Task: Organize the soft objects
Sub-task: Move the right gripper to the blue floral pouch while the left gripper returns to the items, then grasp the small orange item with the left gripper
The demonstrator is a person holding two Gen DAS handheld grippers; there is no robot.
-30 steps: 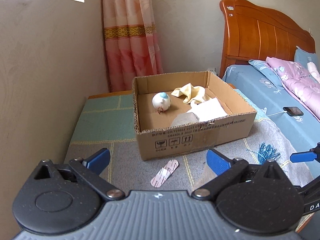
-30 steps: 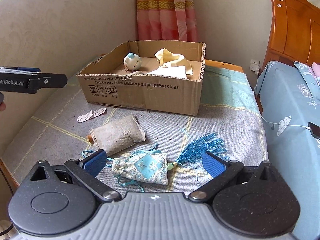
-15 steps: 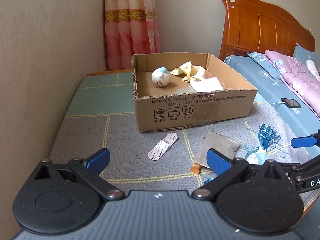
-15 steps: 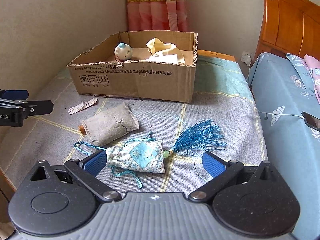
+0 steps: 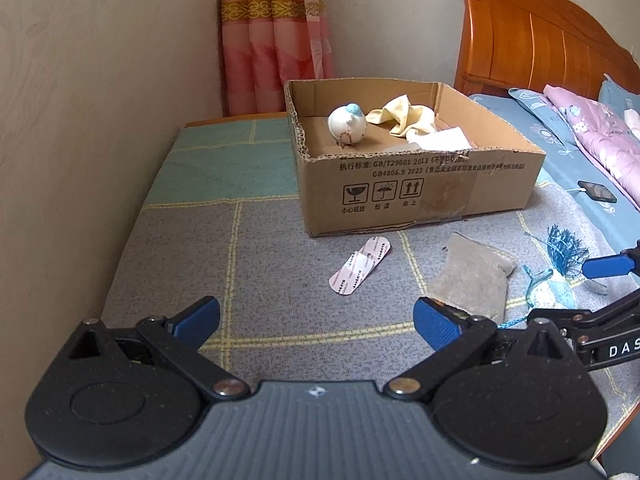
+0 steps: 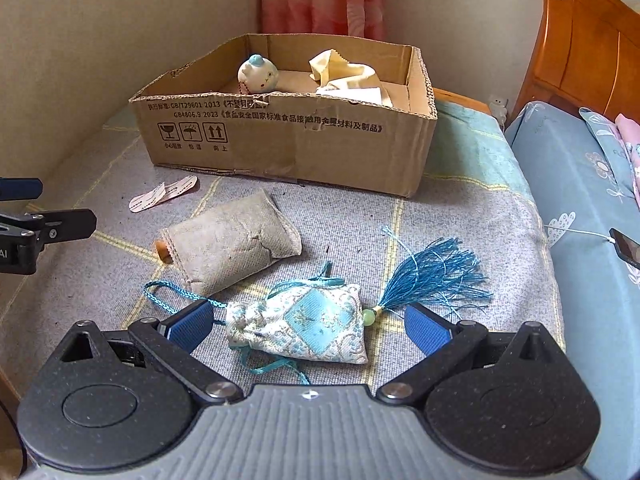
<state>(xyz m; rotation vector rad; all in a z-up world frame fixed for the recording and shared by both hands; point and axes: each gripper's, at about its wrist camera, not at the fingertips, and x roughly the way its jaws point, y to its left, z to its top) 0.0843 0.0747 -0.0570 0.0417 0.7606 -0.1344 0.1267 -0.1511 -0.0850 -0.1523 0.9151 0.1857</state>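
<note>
A cardboard box point(image 6: 280, 140) point(image 5: 420, 188) stands on a grey checked cloth and holds a round white plush toy point(image 6: 258, 74) point(image 5: 347, 125), a yellow cloth point(image 6: 344, 70) point(image 5: 404, 118) and a white cloth point(image 5: 440, 141). In front of it lie a beige fabric pouch point(image 6: 232, 242) point(image 5: 468, 276), a blue brocade sachet point(image 6: 304, 326) with a blue tassel point(image 6: 436, 272) point(image 5: 564, 246), and a pink plaster strip point(image 5: 360, 266) point(image 6: 164, 194). My right gripper point(image 6: 308, 326) is open, its pads on either side of the sachet. My left gripper point(image 5: 316, 320) is open over bare cloth, short of the plaster strip.
A wall runs along the left, with a pink curtain point(image 5: 276, 32) behind the box. A bed with a blue sheet point(image 6: 580, 208), wooden headboard point(image 5: 532, 36) and pink quilt point(image 5: 588, 132) lies to the right. A phone on a cable point(image 5: 596, 191) rests on the sheet.
Both grippers have drawn back from the box and dropped lower. The sachet has come to lie between the right gripper's open fingers, and the pouch and sachet have come into the left view.
</note>
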